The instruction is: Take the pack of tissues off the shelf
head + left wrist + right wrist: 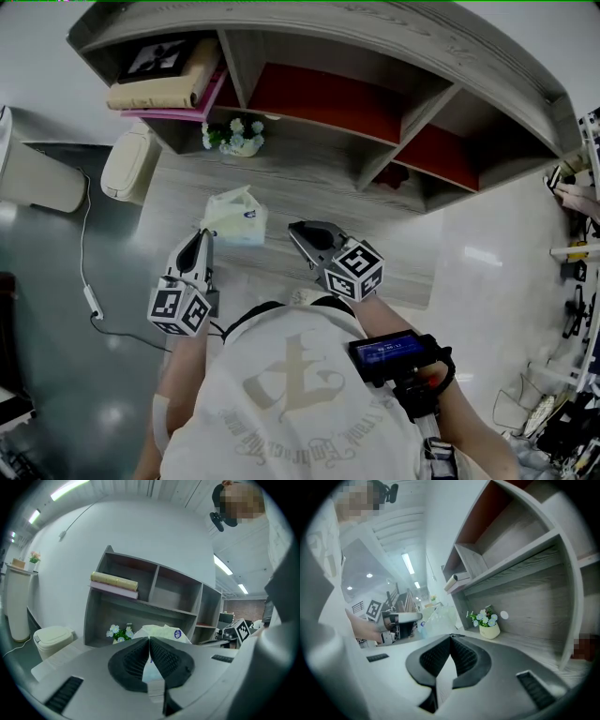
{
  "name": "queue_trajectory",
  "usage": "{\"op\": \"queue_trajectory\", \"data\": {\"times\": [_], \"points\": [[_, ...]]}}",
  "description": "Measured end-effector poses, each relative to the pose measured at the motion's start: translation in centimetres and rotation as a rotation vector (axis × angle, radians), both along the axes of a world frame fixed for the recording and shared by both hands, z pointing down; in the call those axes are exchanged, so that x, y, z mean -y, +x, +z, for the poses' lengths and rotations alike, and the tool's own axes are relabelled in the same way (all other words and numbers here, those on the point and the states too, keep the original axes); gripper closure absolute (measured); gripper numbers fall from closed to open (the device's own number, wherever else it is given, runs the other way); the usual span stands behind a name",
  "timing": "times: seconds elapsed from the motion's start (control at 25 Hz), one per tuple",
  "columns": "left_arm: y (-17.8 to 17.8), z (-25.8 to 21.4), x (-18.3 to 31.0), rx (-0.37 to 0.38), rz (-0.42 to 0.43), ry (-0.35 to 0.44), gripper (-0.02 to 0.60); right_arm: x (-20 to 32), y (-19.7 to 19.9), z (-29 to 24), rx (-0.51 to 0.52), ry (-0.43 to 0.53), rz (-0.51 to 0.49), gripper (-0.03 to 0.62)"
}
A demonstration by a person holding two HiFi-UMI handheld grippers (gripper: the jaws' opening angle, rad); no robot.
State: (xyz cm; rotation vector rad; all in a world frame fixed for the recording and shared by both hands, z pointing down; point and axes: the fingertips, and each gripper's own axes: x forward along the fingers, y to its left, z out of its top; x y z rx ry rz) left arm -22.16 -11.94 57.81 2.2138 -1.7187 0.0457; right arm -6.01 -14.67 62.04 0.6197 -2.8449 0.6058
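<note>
The pack of tissues (234,217) is already out of the shelf (394,37) compartments. It sits low over the tabletop (300,183), just in front of the pot of flowers (234,138); whether it rests there or hangs just above, I cannot tell. The left gripper (150,639) is narrowed almost to nothing, and pale wrapper shows between its pads, so it seems to be pinching a thin edge of the pack. The right gripper (451,637) is also closed, with nothing in it, and is parked just beside the pack. A pinch on loose wrapper is a weak hold, so I judge the pack should go down slowly and level. It should stay clear of the flowers, and the base should land flat before the left gripper lets go. The right gripper is best kept out of the way, or used to steady the far side. Little writing can be read. The pack has a round blue badge (177,633) that is too small to make out. The shirt (291,394) has a large emblem with curved lettering under it, which is not legible. The wrist device (389,352) has a blue screen I cannot read. The marker cube (353,270) carries only black-and-white squares.
</note>
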Motion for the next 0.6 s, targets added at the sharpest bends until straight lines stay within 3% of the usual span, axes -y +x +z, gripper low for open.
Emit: {"op": "queue_trajectory", "data": {"times": [0.6], "points": [[-1.6, 3.0, -3.2, -0.054, -0.07, -0.072, 0.56, -1.0, -0.2, 0.0, -0.007, -0.008, -0.018, 0.589]]}}
